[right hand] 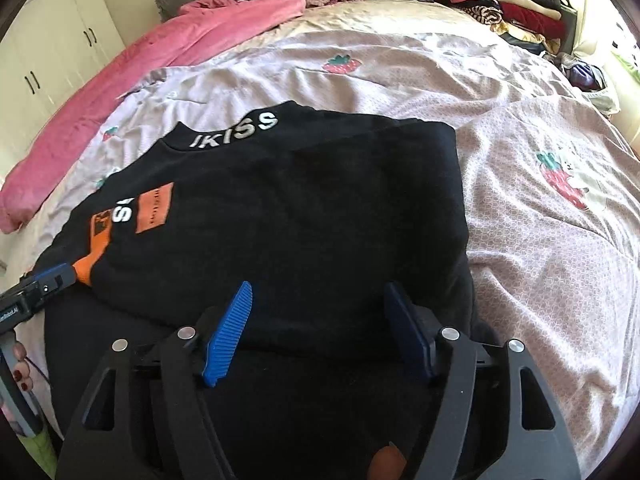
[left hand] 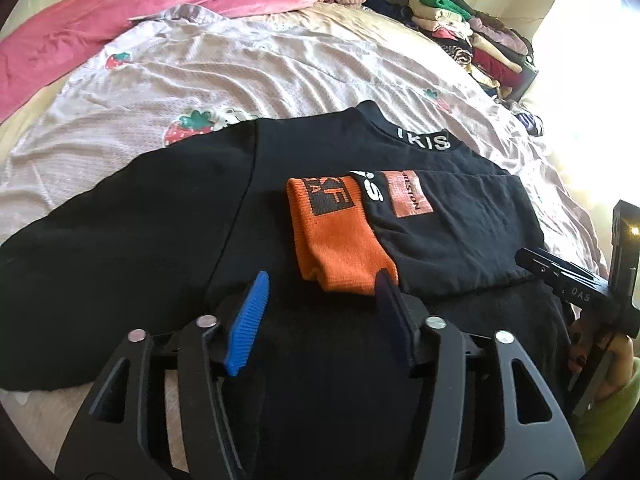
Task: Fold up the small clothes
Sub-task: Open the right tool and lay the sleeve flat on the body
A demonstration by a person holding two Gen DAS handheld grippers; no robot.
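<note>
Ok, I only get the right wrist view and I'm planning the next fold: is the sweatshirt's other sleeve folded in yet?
Observer: No. The other sleeve lies spread out sideways from the black sweatshirt, unfolded.
Operator: Is the left gripper holding the orange cuff?
Observer: No. The left gripper is open. The orange cuff lies flat on the black sweatshirt, its near end just ahead of the fingers.
</note>
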